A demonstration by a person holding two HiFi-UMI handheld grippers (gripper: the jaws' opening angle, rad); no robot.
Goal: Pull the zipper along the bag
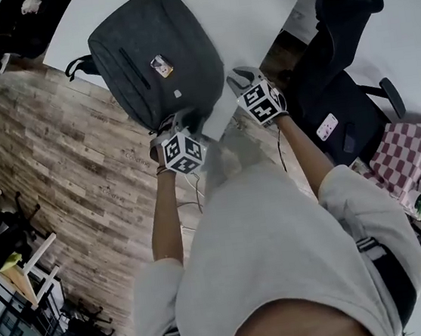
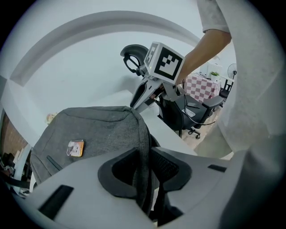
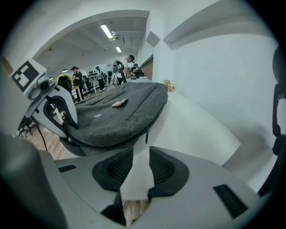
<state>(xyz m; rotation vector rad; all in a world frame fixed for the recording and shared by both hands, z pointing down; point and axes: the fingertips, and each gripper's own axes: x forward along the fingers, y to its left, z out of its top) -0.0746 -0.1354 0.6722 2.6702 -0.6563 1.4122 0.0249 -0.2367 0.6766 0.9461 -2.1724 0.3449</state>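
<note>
Backpack (image 1: 154, 52) is lying flat on the white table (image 1: 251, 2). Its near end is reaching right down to the table's near corner, and its left side is hanging a little over the table's left edge. Its long axis is running away from the person toward the far edge.

Over on the left, the left gripper (image 2: 144, 163) is clamping the rim at the bag's near end. Its jaws are drawn in narrow, pinching a ridge of grey fabric between the pads, so it looks to be anchoring the bag rather than going for the zip.

Moving across, the zipper pull (image 3: 146, 135) is hanging off the seam on the bag's right-hand side, dangling just above the tabletop. The zip line seems to be running on from it along that side toward the far end.

And on the right, the right gripper (image 3: 141, 157) is hovering just off the near corner. Its jaws are standing partly apart with only bare table showing through the gap, and it is touching nothing. The pull is sitting just ahead of those jaws and a shade to their left, so the right hand is plainly the nearer one.

I'm reckoning it is needing a short push forward, a pinch on the tab, then a draw along the bag's long side while the left holds firm.
</note>
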